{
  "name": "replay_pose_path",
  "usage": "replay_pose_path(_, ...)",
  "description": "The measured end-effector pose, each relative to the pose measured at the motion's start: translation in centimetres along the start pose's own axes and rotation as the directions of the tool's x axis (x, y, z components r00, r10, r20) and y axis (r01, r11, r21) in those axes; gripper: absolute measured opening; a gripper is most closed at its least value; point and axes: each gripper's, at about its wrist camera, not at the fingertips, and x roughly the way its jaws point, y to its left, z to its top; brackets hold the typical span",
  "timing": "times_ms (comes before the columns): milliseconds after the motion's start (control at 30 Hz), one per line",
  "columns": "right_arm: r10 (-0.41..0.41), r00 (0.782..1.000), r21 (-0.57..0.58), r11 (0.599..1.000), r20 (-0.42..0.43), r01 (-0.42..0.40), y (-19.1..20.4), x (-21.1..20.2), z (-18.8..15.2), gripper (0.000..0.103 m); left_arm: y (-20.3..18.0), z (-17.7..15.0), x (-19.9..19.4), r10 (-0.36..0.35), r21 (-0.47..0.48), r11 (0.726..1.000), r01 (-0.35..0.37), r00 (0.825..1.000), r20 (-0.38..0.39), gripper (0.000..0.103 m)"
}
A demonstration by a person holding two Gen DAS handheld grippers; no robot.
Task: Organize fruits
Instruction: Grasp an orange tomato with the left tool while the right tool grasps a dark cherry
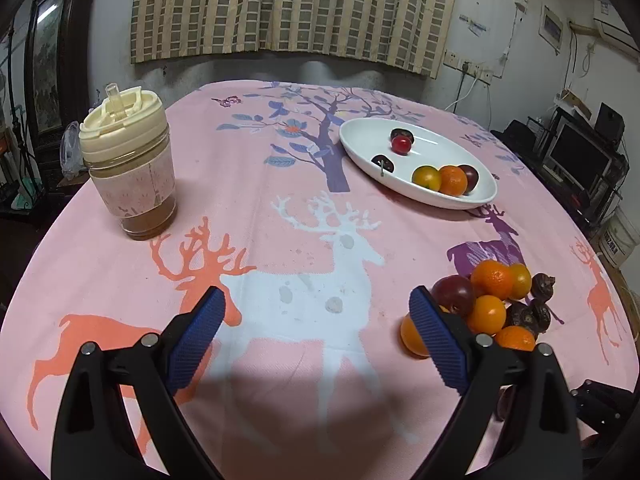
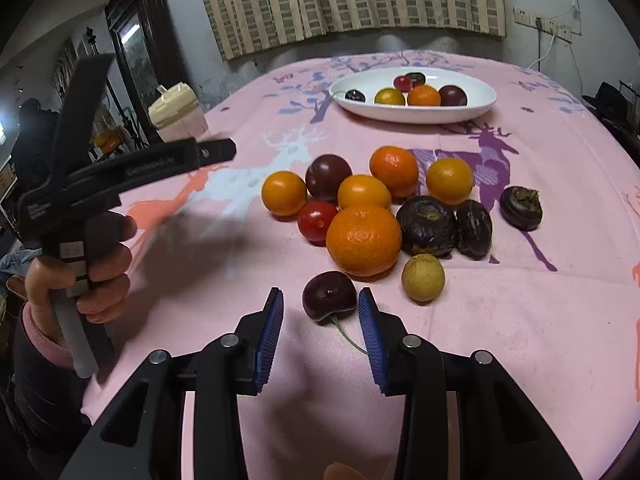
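Your right gripper (image 2: 320, 320) has the cherry (image 2: 329, 296) between its jaws, but the pads are not pressing on it — there is a gap on each side, so nothing is held. The cherry lies on the cloth (image 2: 500, 320) at the near edge of the pile, just in front of the big orange (image 2: 363, 239) and beside the small yellow fruit (image 2: 423, 277). Its stem (image 2: 348, 336) trails back under your right pad.

The risks, as I judge them: close too hard and you bruise or split the cherry; close off-centre and it squirts out and rolls across the cloth. Catch the stem alone and the cherry may swing or drop on the way to the plate (image 2: 484, 100). Push further forward and you nudge the orange, which could set the pile rolling.

Your left gripper (image 1: 316, 320) stands wide and empty over the cloth, its right finger just beside the pile — a careless sweep there would scatter fruit too.
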Motion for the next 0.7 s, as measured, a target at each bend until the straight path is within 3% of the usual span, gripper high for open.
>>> replay_pose_path(100,0.012,0.999,0.017,1.000,-0.036,-0.011,-0.3,0.7,0.1,0.038,0.1,0.0,-0.1,-0.007,-0.006,1.000,0.007,1.000,0.000,0.091)
replay_pose_path(133,0.019,0.999,0.025,1.000,-0.034,-0.018,-0.4,0.7,0.0,0.032,0.0,0.0,0.0,-0.010,-0.006,1.000,0.010,1.000,-0.002,0.091)
replay_pose_path(200,0.047,0.998,0.056,0.997,-0.029,-0.045,-1.0,0.7,-0.1,0.029,-0.2,-0.1,0.0,-0.013,0.006,1.000,0.013,1.000,-0.002,0.091)
replay_pose_path(367,0.137,0.988,0.105,0.984,0.067,-0.144,-2.2,-0.8,-0.5,0.029,-2.1,-0.6,0.3,-0.049,0.091,0.995,0.050,0.999,-0.013,0.091)
replay_pose_path(567,0.184,0.972,0.144,0.968,0.144,-0.205,-3.3,-2.0,-0.7,0.029,-4.5,-1.3,1.1,-0.118,0.205,0.970,0.128,0.991,-0.061,0.064)
replay_pose_path(700,0.204,0.966,0.129,0.966,0.160,-0.226,-3.1,-2.3,-0.6,0.029,-4.3,-1.2,2.0,-0.187,0.150,0.968,0.201,0.977,-0.102,0.061)
